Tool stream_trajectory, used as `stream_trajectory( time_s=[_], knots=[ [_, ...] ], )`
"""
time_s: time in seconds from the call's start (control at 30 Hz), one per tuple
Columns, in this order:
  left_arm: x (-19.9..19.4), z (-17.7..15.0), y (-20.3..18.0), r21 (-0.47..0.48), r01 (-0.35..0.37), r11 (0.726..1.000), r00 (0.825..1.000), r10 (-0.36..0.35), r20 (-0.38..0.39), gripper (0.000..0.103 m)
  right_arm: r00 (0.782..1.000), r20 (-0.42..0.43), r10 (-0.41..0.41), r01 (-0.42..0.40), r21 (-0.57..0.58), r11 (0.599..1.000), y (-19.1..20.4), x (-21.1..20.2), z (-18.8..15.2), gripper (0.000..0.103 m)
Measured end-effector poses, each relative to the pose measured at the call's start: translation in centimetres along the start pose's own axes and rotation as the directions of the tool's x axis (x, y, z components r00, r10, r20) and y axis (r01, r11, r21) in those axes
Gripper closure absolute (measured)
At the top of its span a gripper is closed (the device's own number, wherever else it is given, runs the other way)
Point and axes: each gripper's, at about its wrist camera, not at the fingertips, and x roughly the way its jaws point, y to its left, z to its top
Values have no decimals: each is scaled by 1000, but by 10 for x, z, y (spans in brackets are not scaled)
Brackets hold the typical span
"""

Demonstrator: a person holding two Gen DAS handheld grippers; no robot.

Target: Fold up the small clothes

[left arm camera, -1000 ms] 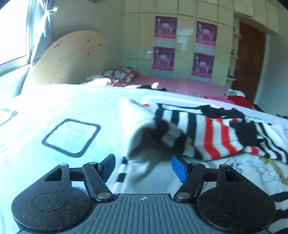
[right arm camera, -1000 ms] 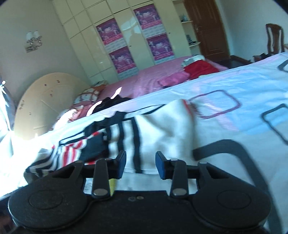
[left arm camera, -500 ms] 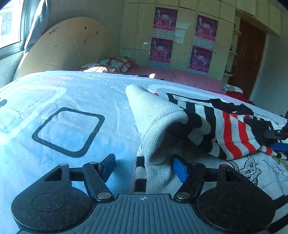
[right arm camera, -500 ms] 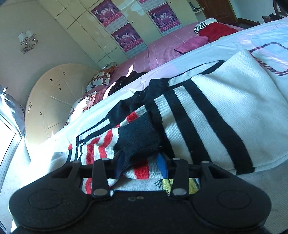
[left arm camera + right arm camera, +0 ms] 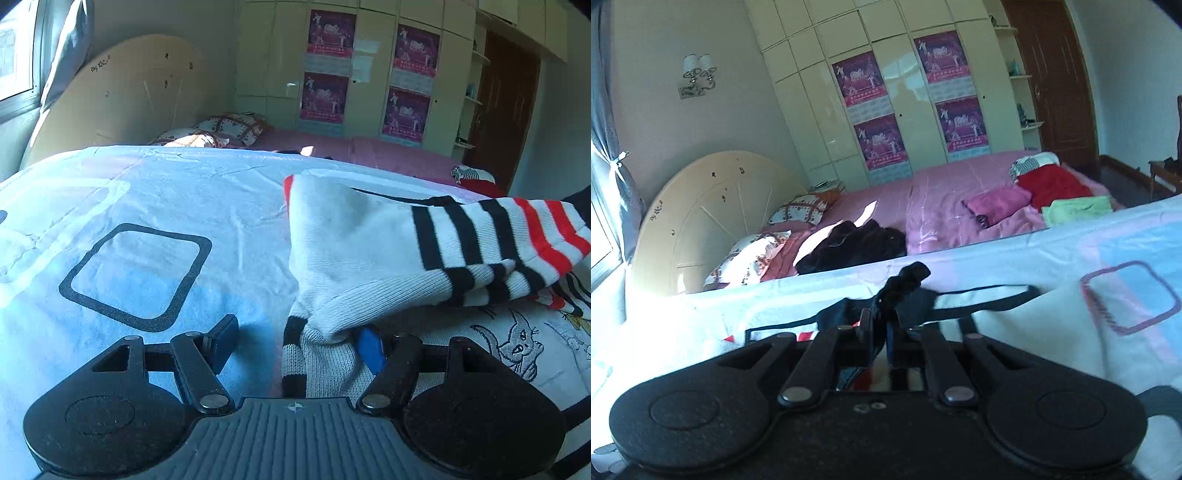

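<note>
A white knit sweater [image 5: 354, 236] with black and red stripes lies on the pale blue bedsheet [image 5: 155, 192]. Its striped sleeve [image 5: 517, 243] stretches up to the right, off the body. My left gripper [image 5: 299, 338] is open, with a fold of the sweater's edge between its fingers, against the blue right pad [image 5: 371, 350]. My right gripper [image 5: 881, 325] is shut on the sleeve's black cuff [image 5: 905, 280], which sticks up above the fingertips. The sweater's white body [image 5: 1034, 332] lies below and to the right.
A cartoon cat print [image 5: 517, 347] shows on the white fabric under the sleeve. Beyond the sheet is a pink bed [image 5: 942, 199] with a black garment [image 5: 853, 243], pillows [image 5: 801, 210], and red, pink and green folded clothes [image 5: 1052, 184]. A wardrobe [image 5: 905, 92] stands behind.
My right gripper has closed on the black cuff and lifted it, pulling the striped sleeve up and taut. My left gripper stays open at the sweater's edge.
</note>
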Motion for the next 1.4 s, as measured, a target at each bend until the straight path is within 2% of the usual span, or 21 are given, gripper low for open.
stream_trajectory(
  time_s=[0.1,0.2,0.33,0.47,0.53,0.6,0.67,0.73,0.83,0.9,0.97,1.0,1.03,1.07,1.1,1.13,1.23,1.33,1.4],
  knots=[
    [-3,-1,3,-24,8,1000,1000,-7,16,34,994,-60,-90,90,-14,996,-27,11,-8,96],
    [-3,-2,-1,-8,-3,1000,1000,3,18,34,991,-104,-87,86,-15,996,-40,24,-18,96],
    [-4,-1,2,-17,16,1000,1000,-16,-6,34,996,-75,-43,42,-24,999,-38,20,-17,96],
    [-17,-5,7,-28,44,999,998,-43,46,34,998,-63,-8,5,-56,998,-31,18,-11,96],
    [-13,-1,-1,36,34,999,999,-36,40,34,998,-59,8,-12,-70,997,-26,18,-8,95],
    [0,5,-13,108,34,994,999,-31,-22,34,998,-49,39,-43,-74,996,-18,16,-2,95],
    [5,12,-21,128,21,992,999,-17,-32,34,997,-23,78,-80,-108,991,-4,9,7,95],
    [0,14,-16,57,-39,998,999,38,14,34,994,25,110,-105,-144,984,9,-2,18,95],
    [-9,6,-5,-41,-66,997,996,68,50,34,986,72,148,-138,-126,982,7,-14,24,96],
    [-9,-2,3,-85,-50,995,998,52,28,34,994,42,98,-94,-101,991,-7,-4,15,95],
    [-9,-2,8,-110,-27,994,1000,28,12,34,997,-70,13,-19,-86,996,-23,27,-5,95],
    [-8,-2,11,-113,0,994,1000,-1,-3,34,985,-166,-48,34,-85,996,-32,48,-19,90],
    [-9,-2,15,-105,25,994,1000,-27,-16,34,958,-267,-109,90,-85,992,-40,63,-30,87],
    [-13,-3,20,-94,46,994,999,-48,-21,34,967,-238,-90,80,-53,995,-48,60,-36,87],
    [-18,-4,26,-98,68,993,997,-70,-19,34,973,-210,-92,86,-37,996,-50,52,-37,80],
    [-25,-3,32,-103,79,991,997,-81,-7,34,973,-198,-115,109,-43,993,-50,45,-38,78],
    [-39,15,35,-93,120,988,991,-113,78,34,987,-122,-104,101,-29,994,-50,24,-36,76],
    [-19,43,15,-34,168,985,982,-164,93,34,990,-123,-74,72,-26,997,-51,30,-27,75],
    [6,61,6,-26,189,982,978,-186,99,34,988,-143,-52,57,27,998,-59,39,-20,67]
  ],
)
